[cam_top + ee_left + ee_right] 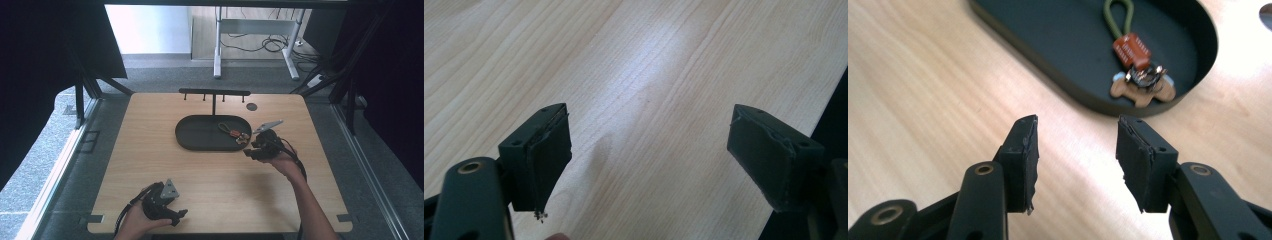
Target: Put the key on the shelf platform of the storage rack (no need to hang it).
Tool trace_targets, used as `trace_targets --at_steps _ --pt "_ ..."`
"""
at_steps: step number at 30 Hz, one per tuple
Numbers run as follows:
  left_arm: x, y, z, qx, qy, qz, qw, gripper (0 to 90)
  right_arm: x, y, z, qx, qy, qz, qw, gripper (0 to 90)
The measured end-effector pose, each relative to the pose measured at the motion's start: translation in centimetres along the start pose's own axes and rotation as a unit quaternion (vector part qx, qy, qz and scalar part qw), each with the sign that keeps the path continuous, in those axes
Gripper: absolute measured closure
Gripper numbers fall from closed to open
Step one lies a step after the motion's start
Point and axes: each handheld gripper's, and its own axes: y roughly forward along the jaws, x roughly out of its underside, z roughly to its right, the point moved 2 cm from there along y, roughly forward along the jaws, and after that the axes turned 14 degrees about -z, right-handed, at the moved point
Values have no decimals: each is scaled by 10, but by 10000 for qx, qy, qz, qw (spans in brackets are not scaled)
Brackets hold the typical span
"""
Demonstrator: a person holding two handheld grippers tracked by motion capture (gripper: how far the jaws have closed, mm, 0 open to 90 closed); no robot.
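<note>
Both claws are open and hold nothing. Left claw sits low over the near left part of the worktop, held in the left hand; in the left gripper view its jaws stand wide apart over bare wood close to the worktop's edge. Right claw is at the right of the worktop, held in the right hand, just beside the near right end of the tray, pointing toward it. In the right gripper view its jaws are parted over bare wood, just short of the tray's rim and not touching it. That dark oval tray lies in the middle of the worktop, and a keychain rests inside at its right end: a green cord loop, a red-brown tag and a pale wooden piece with a metal ring on it. Behind the tray stands a black rack with small hooks, and a dark round hole marks the worktop to the rack's right.
</note>
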Motion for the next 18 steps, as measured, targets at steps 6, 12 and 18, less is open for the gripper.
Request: trace_targets --at_steps 6,12,18 --pt "0 -1 -1 -29 -27 -1 10000 183 33 0 -6 -118 114 223 9996 517" --pt "0 -2 -2 -64 -49 9 10000 183 61 4 -15 -183 90 266 9994 509" --pt "-2 1 1 -61 -32 -28 10000 183 71 6 -22 -129 22 224 9997 476"
